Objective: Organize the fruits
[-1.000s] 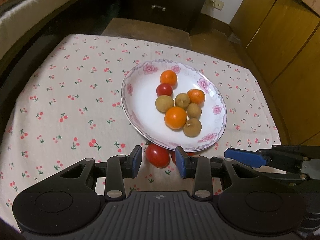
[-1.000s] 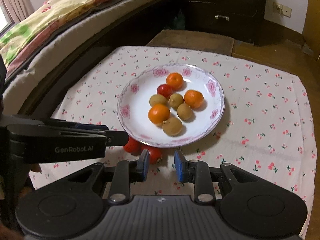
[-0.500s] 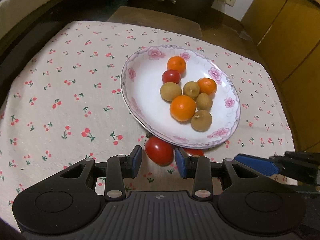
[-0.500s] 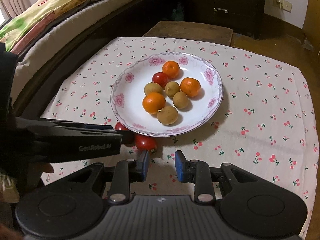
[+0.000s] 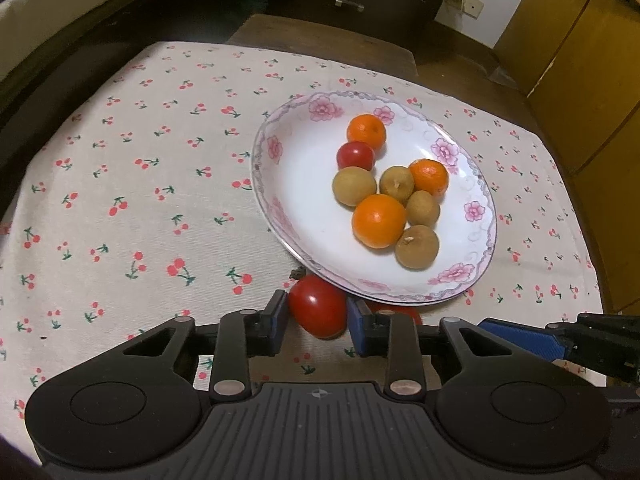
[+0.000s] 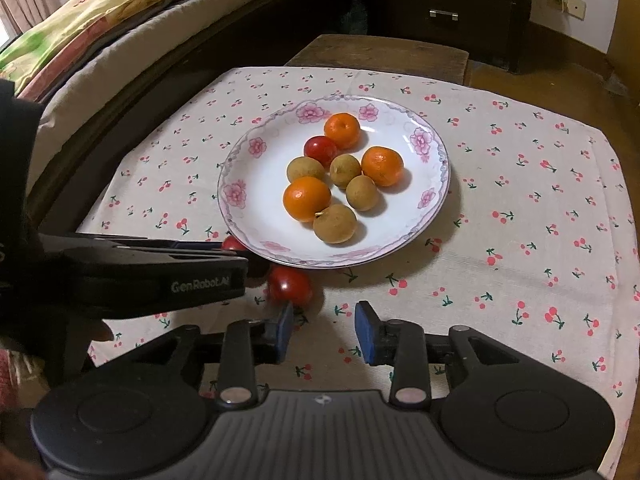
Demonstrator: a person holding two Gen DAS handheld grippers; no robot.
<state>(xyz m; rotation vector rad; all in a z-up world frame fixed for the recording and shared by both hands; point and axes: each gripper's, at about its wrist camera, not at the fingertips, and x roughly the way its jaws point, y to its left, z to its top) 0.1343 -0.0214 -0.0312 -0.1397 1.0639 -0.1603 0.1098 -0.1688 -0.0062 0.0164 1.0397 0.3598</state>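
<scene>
1. The left tongs (image 5: pixel 317 320) had just been closing around a red tomato (image 5: pixel 318 307) lying on the worktop (image 5: pixel 120 220) against the near rim of the plate (image 5: pixel 276 216); the pads looked to be touching it.
2. The right tongs (image 6: pixel 324 330) had just been opening and held nothing; a second tomato (image 6: pixel 289 285) lay just ahead of them.
3. The squeeze should be gentle, and the lift should clear the rim.

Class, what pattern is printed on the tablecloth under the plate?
Small red cherries with green stems on a cream tablecloth; clearest in the left wrist view.
</scene>
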